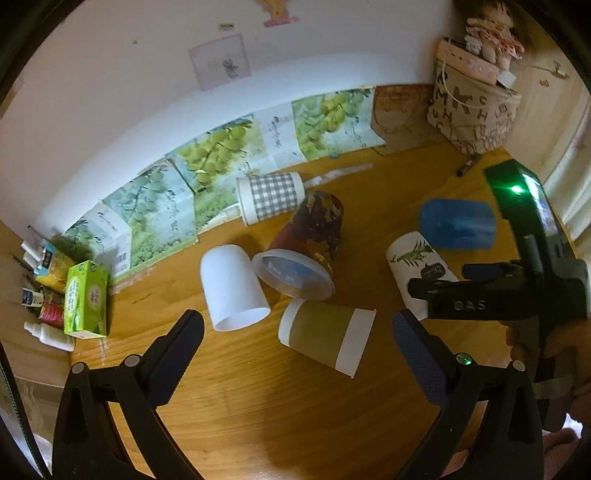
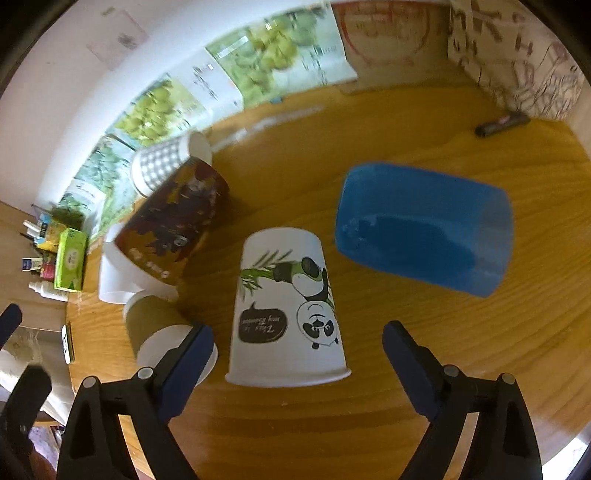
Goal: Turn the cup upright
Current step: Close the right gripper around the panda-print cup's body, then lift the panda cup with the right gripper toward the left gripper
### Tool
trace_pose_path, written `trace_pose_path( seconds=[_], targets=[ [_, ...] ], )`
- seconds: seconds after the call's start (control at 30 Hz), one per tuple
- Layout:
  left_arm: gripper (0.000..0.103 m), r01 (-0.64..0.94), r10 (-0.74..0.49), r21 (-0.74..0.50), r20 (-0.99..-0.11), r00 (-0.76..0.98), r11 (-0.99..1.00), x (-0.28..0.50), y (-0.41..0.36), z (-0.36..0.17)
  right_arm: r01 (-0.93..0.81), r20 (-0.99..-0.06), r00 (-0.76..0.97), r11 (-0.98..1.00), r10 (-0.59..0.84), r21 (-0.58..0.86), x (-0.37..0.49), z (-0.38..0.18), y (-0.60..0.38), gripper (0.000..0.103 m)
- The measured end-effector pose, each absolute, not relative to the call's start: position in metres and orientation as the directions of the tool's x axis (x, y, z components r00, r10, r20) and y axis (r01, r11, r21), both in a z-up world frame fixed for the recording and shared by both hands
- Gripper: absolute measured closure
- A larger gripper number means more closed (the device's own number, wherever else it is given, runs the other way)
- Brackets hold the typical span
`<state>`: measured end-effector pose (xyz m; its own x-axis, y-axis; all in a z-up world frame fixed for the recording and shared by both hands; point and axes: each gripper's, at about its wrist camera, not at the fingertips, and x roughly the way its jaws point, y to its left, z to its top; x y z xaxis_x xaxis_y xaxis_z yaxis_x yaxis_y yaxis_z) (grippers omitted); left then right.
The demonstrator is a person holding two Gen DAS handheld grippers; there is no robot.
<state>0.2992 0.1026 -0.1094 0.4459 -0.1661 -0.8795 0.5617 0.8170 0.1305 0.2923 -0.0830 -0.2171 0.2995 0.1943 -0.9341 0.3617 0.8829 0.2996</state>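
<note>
the panda cup (image 2: 286,306) lies on the table (image 2: 369,424) at lower centre of the right view, rim toward the right tongs (image 2: 297,341), which are spread wide, empty and nearer. left tongs (image 1: 297,328) also spread.

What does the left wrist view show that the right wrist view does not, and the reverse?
Only the left wrist view shows the doll on the lettered bag and the right gripper from outside. Only the right wrist view shows the panda drawing on the white cup. Both show the blue cup, the checked cup, the green box and the wooden table.
</note>
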Motion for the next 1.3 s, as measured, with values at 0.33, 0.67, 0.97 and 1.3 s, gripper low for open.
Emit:
trace_pose_path(
  seconds=[0.33,0.67,0.97,1.3],
  targets=[
    [0.002,0.626,-0.255,0.002,-0.912,0.321,0.78,0.307,0.093,-0.127,0.367,-0.953,0.221,0.888,0.206,0.277,0.307,-0.237,-0.076,0.025],
    [0.002,0.634,-0.344,-0.108,-0.901,0.262,0.766,0.304,0.087,-0.127,0.318,-0.954,0.217,0.909,0.207,0.27,0.307,-0.234,-0.074,0.035],
    [0.002,0.635,-0.324,-0.046,-0.887,0.329,0.771,0.277,0.097,-0.119,0.04,-0.942,0.262,0.973,0.207,0.225,0.295,-0.209,-0.05,0.035],
    [0.002,0.576,-0.29,-0.004,-0.867,0.406,0.818,0.229,0.127,-0.117,-0.372,-0.926,0.329,0.926,0.187,0.055,0.248,-0.184,-0.001,0.035]
  ],
)
